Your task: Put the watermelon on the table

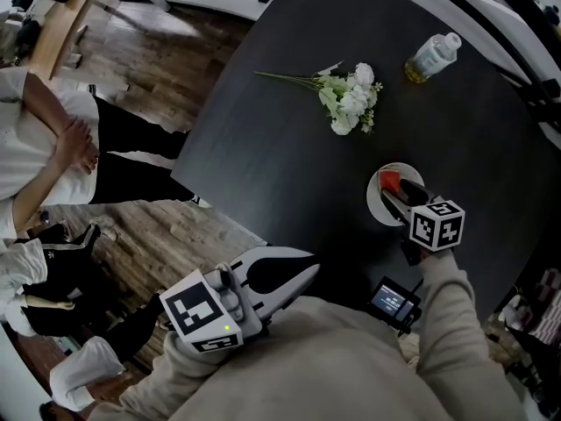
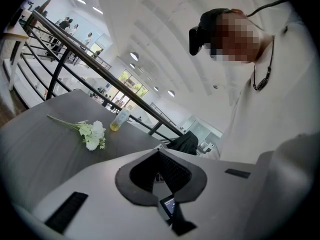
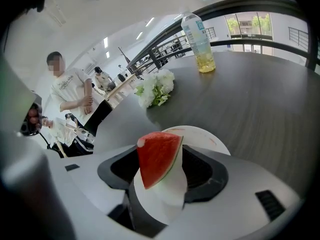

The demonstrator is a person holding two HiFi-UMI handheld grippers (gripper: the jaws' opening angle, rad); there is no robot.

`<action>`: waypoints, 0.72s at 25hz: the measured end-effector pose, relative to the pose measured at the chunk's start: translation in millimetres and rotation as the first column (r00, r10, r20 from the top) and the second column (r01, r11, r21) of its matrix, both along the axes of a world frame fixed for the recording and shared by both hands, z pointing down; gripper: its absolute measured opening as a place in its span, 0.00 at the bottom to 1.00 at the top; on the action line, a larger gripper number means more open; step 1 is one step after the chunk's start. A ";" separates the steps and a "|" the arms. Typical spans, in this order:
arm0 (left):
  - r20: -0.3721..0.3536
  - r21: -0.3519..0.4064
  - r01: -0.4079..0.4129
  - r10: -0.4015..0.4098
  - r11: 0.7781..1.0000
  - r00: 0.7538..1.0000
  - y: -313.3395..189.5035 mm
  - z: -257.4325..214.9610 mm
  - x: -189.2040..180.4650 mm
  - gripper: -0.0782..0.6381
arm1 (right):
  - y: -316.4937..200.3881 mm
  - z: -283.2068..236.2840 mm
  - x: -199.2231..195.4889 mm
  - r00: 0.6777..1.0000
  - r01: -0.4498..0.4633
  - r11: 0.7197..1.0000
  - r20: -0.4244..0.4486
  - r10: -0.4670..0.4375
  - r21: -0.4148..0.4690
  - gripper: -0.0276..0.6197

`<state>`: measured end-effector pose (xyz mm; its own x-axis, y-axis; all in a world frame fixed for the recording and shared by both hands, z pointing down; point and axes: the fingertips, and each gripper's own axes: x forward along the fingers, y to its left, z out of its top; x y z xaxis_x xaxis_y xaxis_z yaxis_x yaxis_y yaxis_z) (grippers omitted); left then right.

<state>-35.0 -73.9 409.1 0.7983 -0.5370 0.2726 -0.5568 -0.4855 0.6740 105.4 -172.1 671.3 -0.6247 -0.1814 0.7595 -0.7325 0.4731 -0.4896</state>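
Closest in, beige sleeves point(image 1: 443, 323) and the left gripper point(image 1: 311, 267), white with black pads and a marker cube, by the near edge of the dark grey table point(image 1: 263, 147); jaws together at the tips, nothing between them; just beside, a small lit screen point(image 1: 393, 301) under the right wrist; further over the table, the right gripper point(image 1: 399, 189), tilted downward, jaws spread wide on either side of the red wedge of watermelon point(image 3: 157, 159); wedge upright on its cut base, wet red flesh facing the camera, one pale spot at the upper corner, thin white-and-green rind down one slanted edge; a strip of white visible between rind and the pad on that side, no squeeze on the fruit; whether the other pad touches the flesh, unclear; wedge on a small round white plate point(image 3: 205, 136), faint reddish smears near its rim, plate flat on the table; beyond, a bunch of white flowers with green stems point(image 1: 351, 99) on its side; farther still, a clear plastic bottle of yellowish liquid point(image 1: 431, 58); off the table edge, wooden floor point(image 1: 166, 235) and bystanders point(image 1: 44, 139).
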 end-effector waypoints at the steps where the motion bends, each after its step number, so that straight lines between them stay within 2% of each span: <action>1: -0.001 0.000 0.000 0.000 1.000 1.000 -0.2 0.0 0.1 0.11 | -0.1 -0.4 0.2 1.000 0.000 1.000 0.001 0.000 0.001 0.43; 11: 0.007 0.021 -0.015 0.015 1.000 1.000 -1.6 -7.2 -1.4 0.11 | -0.7 -9.5 -0.4 1.000 -0.001 1.000 0.007 0.001 0.012 0.43; 15: 0.011 0.051 -0.043 0.042 0.998 0.999 -2.1 -17.8 0.0 0.11 | -3.5 -25.3 4.5 1.000 -0.026 0.999 0.008 0.025 0.037 0.43; 18: -0.015 0.068 -0.050 0.051 0.996 0.999 -4.6 -31.2 -0.7 0.11 | -7.4 -41.5 14.1 0.998 -0.067 0.996 0.013 0.067 0.054 0.43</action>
